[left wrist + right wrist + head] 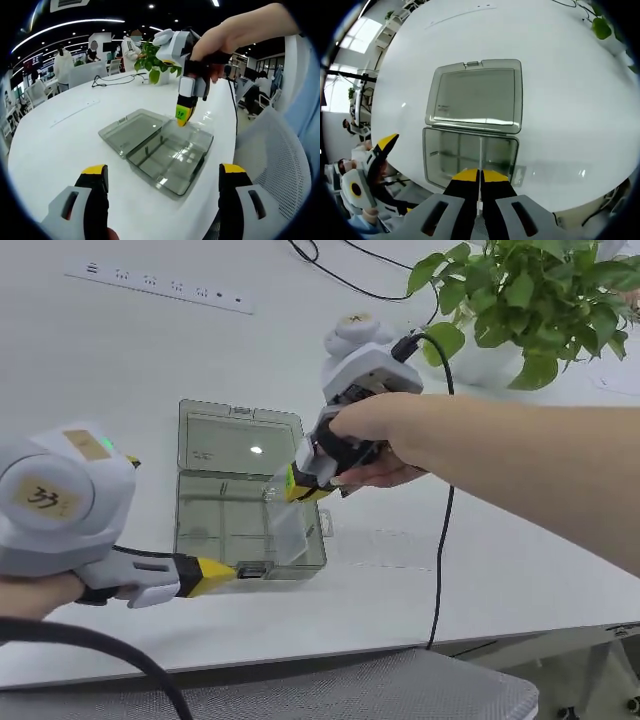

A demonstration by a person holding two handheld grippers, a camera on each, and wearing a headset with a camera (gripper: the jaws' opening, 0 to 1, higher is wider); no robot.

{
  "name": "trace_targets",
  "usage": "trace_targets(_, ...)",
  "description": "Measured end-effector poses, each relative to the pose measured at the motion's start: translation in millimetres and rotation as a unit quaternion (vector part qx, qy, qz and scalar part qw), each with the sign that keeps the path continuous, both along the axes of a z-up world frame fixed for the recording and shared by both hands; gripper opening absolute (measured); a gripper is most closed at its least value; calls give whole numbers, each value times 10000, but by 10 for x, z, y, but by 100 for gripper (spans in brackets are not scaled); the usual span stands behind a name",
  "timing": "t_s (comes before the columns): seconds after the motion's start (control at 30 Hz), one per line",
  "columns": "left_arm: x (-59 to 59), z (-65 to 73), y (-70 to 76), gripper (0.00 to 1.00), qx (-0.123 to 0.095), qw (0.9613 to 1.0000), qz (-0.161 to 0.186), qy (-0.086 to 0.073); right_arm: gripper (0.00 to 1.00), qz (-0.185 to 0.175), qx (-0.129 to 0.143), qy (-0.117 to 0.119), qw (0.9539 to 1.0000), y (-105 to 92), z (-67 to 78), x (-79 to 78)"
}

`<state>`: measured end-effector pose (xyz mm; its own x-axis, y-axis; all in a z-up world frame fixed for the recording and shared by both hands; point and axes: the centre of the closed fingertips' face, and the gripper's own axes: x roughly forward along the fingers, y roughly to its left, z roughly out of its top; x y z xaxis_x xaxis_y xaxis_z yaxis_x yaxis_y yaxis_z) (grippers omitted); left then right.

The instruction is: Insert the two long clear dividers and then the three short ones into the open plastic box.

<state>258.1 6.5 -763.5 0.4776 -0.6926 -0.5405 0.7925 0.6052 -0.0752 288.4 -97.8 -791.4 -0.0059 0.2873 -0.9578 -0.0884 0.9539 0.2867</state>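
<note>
Yellow-tipped left tongs [163,170] gape wide above a round white bench [65,145]. Beyond lies an open smoky clear plastic box [165,150], with hand-held right tongs [182,117] over its far side.

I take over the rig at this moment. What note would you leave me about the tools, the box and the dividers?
Left tool: open, empty, near the box's front edge.
Right tool: shut on a clear divider, held over the open box.
More clear pieces lie on the table right of the box.
How many are seated: cannot tell.
Left: seat this one, then the rest.
</note>
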Motion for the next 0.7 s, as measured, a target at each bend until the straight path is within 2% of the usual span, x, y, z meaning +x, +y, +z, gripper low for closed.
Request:
trace_targets(0.07, -2, -1, -7, 93, -11, 10000, -11, 4, 2, -12, -47, -43, 10000, -11, 15, -26)
trace_targets(0.27, -17, -8, -27, 93, -29, 10000, -59, -1, 2, -205, 25, -21, 9998, -17, -32, 26)
trace_targets(0.33, -20, -6, -29, 93, -42, 10000, -77, -3, 2, -106, -96, -56, 9999, -22, -23, -7)
trace_targets(0.4, -15, -5, -23, 93, -44, 10000, -76, -9, 2, -226, -35, -56, 9997, -2, -17, -8)
trace_targets(0.53, -12, -13, -10, 93, -36, 9999, -93, -4, 2, -221, -76, -79, 9997, 19, 3, -67)
trace_targets(0.7, -7, -25, 10, 93, -41, 10000, -69, 2, 2, -236, -94, -73, 9996, -22, -54, 27)
